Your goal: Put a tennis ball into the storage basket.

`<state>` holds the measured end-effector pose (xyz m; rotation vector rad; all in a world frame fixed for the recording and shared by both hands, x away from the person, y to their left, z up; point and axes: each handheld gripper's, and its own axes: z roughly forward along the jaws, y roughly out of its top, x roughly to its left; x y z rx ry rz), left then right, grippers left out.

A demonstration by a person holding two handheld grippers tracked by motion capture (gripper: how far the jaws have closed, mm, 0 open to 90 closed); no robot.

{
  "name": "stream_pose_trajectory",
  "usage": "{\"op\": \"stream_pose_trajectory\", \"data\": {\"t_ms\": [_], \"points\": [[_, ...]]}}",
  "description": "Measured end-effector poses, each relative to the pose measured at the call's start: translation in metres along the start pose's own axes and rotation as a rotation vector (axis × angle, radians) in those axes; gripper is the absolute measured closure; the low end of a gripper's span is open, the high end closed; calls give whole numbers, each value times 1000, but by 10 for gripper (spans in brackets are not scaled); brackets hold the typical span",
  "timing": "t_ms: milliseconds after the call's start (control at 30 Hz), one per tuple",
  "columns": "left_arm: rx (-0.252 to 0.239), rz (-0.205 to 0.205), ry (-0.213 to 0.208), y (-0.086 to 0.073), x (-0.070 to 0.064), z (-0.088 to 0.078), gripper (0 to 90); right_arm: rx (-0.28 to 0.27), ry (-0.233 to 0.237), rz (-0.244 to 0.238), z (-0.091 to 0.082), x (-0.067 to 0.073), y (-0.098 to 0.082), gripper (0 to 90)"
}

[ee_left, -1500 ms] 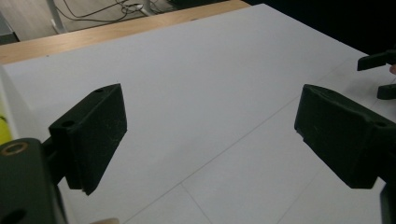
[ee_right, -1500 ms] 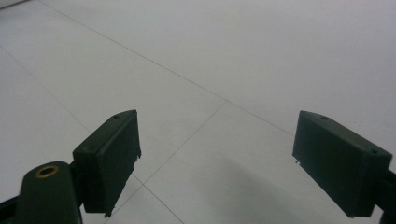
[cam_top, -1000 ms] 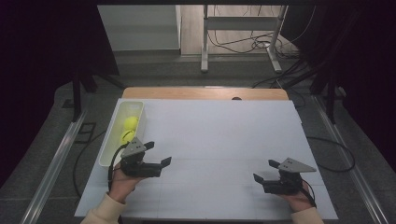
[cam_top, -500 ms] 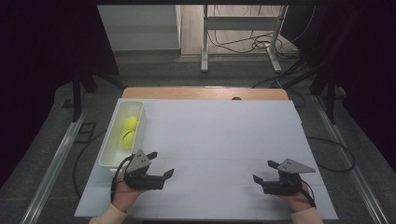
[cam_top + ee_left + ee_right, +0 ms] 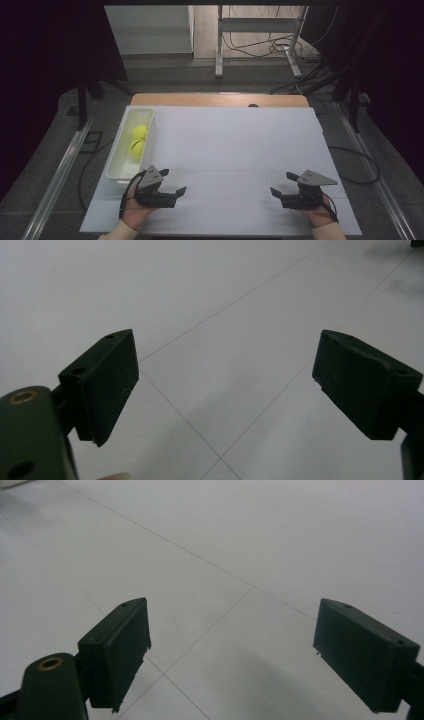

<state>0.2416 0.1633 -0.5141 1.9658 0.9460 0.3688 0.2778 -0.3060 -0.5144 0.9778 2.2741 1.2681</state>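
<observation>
1. Your left black two-jaw gripper (image 5: 172,187) rested low at the near left of the white sheet-covered table (image 5: 235,145), jaws spread apart on nothing.
2. Your right black two-jaw gripper (image 5: 282,184) sat at the near right, jaws likewise apart and empty.
3. Two yellow-green tennis balls (image 5: 137,141) lay touching inside the long white plastic tray (image 5: 120,165), just beyond your left gripper.

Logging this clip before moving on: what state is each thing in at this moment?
Left tongs: open, empty, over the table.
Right tongs: open, empty, over the table.
White bin: upright at the table's left edge, holding two balls.
Tennis balls: side by side inside the bin.
</observation>
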Motion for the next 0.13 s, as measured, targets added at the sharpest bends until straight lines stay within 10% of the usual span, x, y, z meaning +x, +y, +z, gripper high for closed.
{"op": "stream_pose_trajectory", "data": {"t_ms": [133], "points": [[3, -4, -2, 0, 1, 0, 119, 1, -1, -4, 0, 0, 0, 156]]}}
